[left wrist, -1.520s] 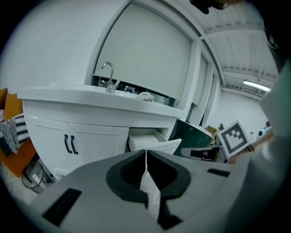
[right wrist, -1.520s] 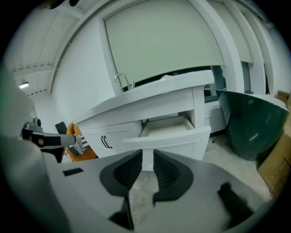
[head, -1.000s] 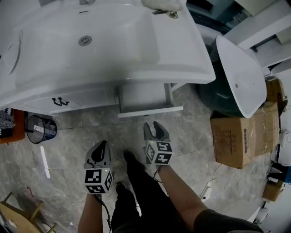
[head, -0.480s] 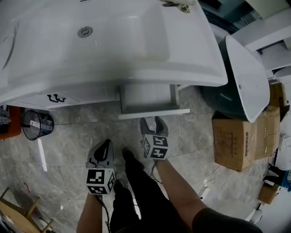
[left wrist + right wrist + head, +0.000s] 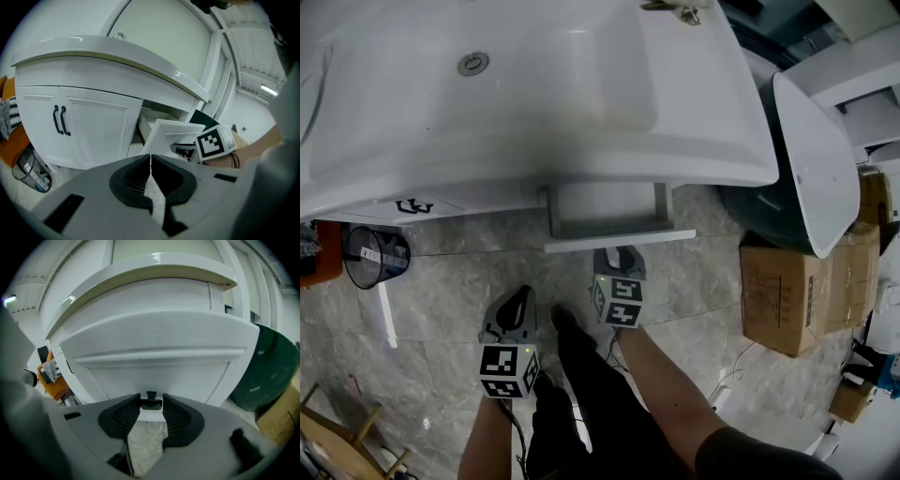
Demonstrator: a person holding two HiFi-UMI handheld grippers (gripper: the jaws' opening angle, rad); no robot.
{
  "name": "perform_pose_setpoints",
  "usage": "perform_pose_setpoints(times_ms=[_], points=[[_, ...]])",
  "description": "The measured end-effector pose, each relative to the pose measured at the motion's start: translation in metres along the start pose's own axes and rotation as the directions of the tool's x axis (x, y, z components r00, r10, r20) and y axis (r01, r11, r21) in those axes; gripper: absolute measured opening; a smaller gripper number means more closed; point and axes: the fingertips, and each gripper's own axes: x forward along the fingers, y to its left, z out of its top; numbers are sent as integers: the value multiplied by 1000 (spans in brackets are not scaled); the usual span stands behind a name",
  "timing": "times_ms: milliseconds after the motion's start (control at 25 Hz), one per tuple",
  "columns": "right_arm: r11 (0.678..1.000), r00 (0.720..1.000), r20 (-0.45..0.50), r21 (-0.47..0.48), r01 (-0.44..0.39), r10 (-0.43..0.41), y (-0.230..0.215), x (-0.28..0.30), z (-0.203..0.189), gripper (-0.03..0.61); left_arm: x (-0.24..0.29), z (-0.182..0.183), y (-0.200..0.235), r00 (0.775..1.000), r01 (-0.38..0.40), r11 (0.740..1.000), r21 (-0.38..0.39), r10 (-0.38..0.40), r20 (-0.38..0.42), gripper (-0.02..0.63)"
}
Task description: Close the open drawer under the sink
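Note:
The white drawer (image 5: 617, 240) stands pulled out under the white sink (image 5: 534, 103). My right gripper (image 5: 617, 253) is at the middle of the drawer front (image 5: 154, 366). Its jaws are closing, with the small black drawer handle (image 5: 151, 402) between the tips of my right gripper (image 5: 151, 405), which touch its sides. My left gripper (image 5: 517, 300) hangs lower left over the floor, apart from the drawer. In the left gripper view my left gripper (image 5: 150, 160) is shut and holds nothing, and the open drawer (image 5: 176, 133) and the right gripper's marker cube (image 5: 213, 141) lie beyond it.
Two shut cabinet doors with black handles (image 5: 61, 121) are left of the drawer. A black wire bin (image 5: 370, 255) stands on the marble floor at left. A dark green tub with a white lid (image 5: 811, 159) and cardboard boxes (image 5: 797, 291) stand right. The person's legs (image 5: 581, 384) are below.
My right gripper has moved forward from the open floor up to the drawer front, with the handle now between its jaws. The left gripper has barely shifted.

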Motion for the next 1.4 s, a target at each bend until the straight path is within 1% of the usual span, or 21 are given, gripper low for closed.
perform_pose_setpoints(times_ms=[160, 400, 760, 960, 1200, 1400], points=[[1000, 1000, 1, 17, 9, -9, -1, 7, 6, 158, 4, 1, 0, 1000, -2, 1000, 0, 2, -8, 20], [1000, 1000, 6, 24, 1, -1, -2, 18, 15, 156, 11, 5, 4, 1000, -10, 1000, -1, 10, -8, 20], [999, 1000, 3, 40, -27, 27, -4, 43, 38, 156, 24, 24, 15, 1000, -25, 1000, 4, 25, 10, 20], [999, 1000, 10, 45, -29, 29, -6, 56, 53, 156, 29, 31, 19, 1000, -23, 1000, 5, 23, 17, 20], [998, 999, 22, 54, -39, 38, -6, 71, 67, 156, 34, 28, 26, 999, -31, 1000, 0, 31, 9, 20], [998, 999, 27, 41, -38, 37, -8, 80, 75, 156, 35, 28, 26, 1000, -25, 1000, 3, 25, 5, 20]])
